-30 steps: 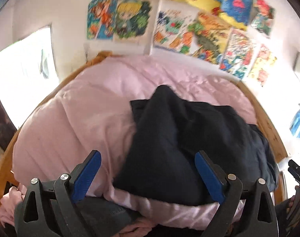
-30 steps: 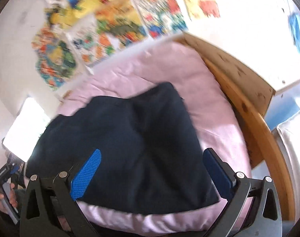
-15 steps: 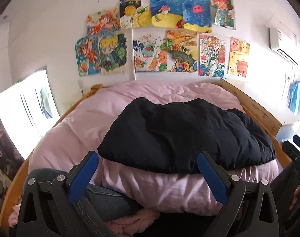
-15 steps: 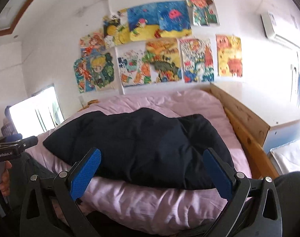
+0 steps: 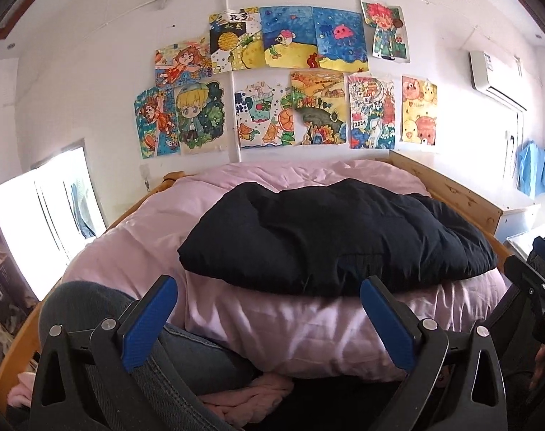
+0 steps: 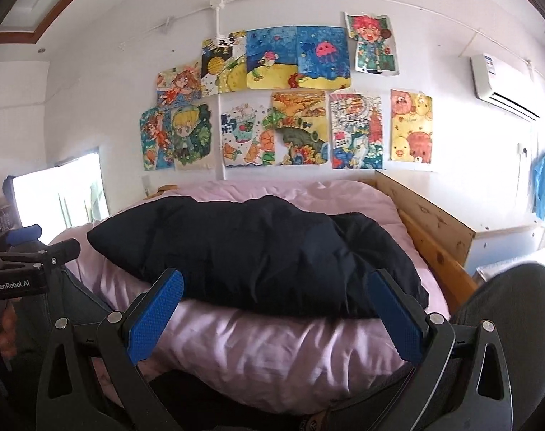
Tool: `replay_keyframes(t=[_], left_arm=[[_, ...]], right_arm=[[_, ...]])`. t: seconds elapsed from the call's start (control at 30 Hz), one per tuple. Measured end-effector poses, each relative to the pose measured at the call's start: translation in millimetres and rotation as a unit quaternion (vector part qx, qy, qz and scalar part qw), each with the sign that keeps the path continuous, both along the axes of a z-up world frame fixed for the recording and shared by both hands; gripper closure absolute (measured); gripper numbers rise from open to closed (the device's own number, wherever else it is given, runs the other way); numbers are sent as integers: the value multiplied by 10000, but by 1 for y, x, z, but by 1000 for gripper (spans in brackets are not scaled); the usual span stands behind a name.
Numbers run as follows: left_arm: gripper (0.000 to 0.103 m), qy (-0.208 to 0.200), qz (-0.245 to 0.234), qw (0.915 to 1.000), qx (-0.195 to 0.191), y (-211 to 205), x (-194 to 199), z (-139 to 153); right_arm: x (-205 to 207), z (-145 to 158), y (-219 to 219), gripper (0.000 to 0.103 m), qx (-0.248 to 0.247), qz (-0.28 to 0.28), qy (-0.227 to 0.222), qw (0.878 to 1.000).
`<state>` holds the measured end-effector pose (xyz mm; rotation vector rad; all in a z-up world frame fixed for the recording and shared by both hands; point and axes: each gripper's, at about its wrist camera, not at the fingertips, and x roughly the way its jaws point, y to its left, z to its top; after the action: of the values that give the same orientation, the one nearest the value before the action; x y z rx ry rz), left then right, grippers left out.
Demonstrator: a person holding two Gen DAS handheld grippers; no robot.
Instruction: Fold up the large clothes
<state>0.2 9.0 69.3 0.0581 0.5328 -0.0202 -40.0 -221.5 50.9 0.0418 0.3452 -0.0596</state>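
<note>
Both claws, left gripper (image 5: 269, 318) and right gripper (image 6: 279, 314), gape wide with nothing between the blue pads.
A dark jacket (image 5: 330, 237) lies bunched across the pink duvet (image 5: 136, 237) on the wooden bed (image 6: 437, 230), just beyond both claws, under drawings (image 6: 290, 100) on the wall.

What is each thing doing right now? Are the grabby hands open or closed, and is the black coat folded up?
Left gripper: fingers open, holding nothing.
Right gripper: fingers open, holding nothing.
Black coat: bunched in a puffy heap on the duvet, touched by neither gripper; whether it is neatly folded cannot be told.
Pink duvet: spread over the bed, rumpled at the near edge.
</note>
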Motion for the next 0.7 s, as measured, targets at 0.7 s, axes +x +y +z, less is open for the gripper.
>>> replay_keyframes(t=[0.7], left_arm=[[0, -106, -145, 9998, 23, -5, -10, -17]], right_arm=[[-10, 1, 13, 2, -327, -96, -113, 9994]])
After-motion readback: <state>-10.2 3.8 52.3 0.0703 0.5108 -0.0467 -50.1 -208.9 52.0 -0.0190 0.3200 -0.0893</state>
